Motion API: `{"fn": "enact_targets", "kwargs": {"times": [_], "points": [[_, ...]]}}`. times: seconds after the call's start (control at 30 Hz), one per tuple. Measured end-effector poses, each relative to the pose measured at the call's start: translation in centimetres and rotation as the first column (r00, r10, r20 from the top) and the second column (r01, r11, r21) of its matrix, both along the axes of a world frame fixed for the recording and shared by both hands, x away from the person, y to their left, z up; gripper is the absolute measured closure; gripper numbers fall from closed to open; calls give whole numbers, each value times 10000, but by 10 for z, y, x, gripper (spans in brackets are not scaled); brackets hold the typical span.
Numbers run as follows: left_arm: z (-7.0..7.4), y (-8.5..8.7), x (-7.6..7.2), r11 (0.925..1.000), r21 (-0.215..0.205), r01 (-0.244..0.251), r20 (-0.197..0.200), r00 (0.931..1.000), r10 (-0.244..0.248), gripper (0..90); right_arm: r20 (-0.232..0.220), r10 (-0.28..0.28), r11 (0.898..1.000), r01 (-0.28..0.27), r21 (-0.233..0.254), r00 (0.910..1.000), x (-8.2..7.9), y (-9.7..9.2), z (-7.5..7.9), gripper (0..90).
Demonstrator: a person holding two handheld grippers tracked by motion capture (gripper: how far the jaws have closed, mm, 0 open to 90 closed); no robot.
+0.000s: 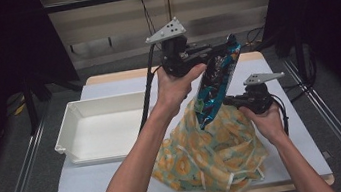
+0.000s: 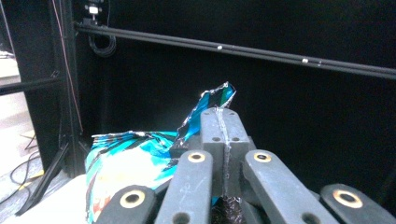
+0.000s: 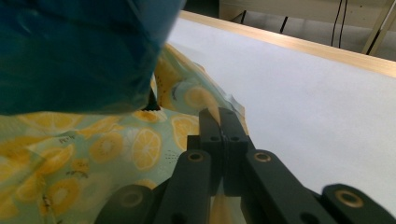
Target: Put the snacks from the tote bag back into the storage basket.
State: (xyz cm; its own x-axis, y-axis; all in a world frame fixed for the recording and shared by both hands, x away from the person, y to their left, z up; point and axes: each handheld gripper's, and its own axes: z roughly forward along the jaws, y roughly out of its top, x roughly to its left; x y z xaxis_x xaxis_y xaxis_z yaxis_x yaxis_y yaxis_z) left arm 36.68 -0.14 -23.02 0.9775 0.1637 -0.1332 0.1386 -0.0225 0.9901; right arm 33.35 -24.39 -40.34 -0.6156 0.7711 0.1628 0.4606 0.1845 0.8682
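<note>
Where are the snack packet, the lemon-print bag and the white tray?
snack packet (image 1: 217, 82), high view, its blue middle.
lemon-print bag (image 1: 207, 156), high view, its front cloth.
white tray (image 1: 63, 136), high view, its left wall.

Bare forearms, no sleeves | black grippers (image 1: 205, 53) w/ brass-ringed pivots | grey triangular plates | black cables

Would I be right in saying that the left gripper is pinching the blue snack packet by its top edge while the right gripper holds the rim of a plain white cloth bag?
Not quite: the cloth bag is not plain white but pale green with a yellow lemon-slice print, as the right gripper view shows. The rest holds: the left gripper pinches the blue snack packet by its top edge, and the right gripper holds the bag's rim.
</note>
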Motion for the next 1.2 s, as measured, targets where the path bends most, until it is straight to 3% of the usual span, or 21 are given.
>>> {"fn": "enact_targets", "kwargs": {"times": [0.1, 0.27, 0.4, 0.6, 0.63, 0.7, 0.83, 1.03, 1.2], "points": [[9, 0, -2, 9999, 102, -8, 183, 9998, 6, 900, 19, -20, 10000, 20, 77, 10000, 1, -4, 0, 900], [20, 17, -6, 9998, 56, -172, 357, 9992, 170, 900, 44, -418, 9991, 418, -12, 9991, 0, -12, -2, 900], [25, 39, -8, 9987, -187, -476, 407, 9980, 483, 900, -33, -627, 9980, 627, -6, 9980, -2, -22, -8, 900], [30, 68, -6, 9952, -76, -978, 471, 9941, 981, 900, -10, -944, 9955, 944, -8, 9955, -8, -32, -13, 890], [29, 73, -5, 9944, -179, -1044, 374, 9938, 1050, 900, 68, -1004, 9949, 1004, -63, 9949, -8, -33, -13, 856], [26, 80, -3, 9925, 42, -1226, 421, 9916, 1223, 900, -32, -886, 9961, 886, -63, 9961, -10, -34, -14, 775], [19, 95, 1, 9871, 35, -1599, 255, 9868, 1597, 900, 55, -809, 9966, 808, 173, 9967, -20, -35, -13, 693], [15, 114, 4, 9800, 80, -1991, 272, 9797, 1988, 900, 464, -865, 9962, 860, 124, 9952, -45, -38, -5, 566], [12, 133, 6, 9725, 154, -2324, 287, 9723, 2319, 900, 547, -823, 9964, 809, 266, 9951, -65, -44, -1, 496]]}}
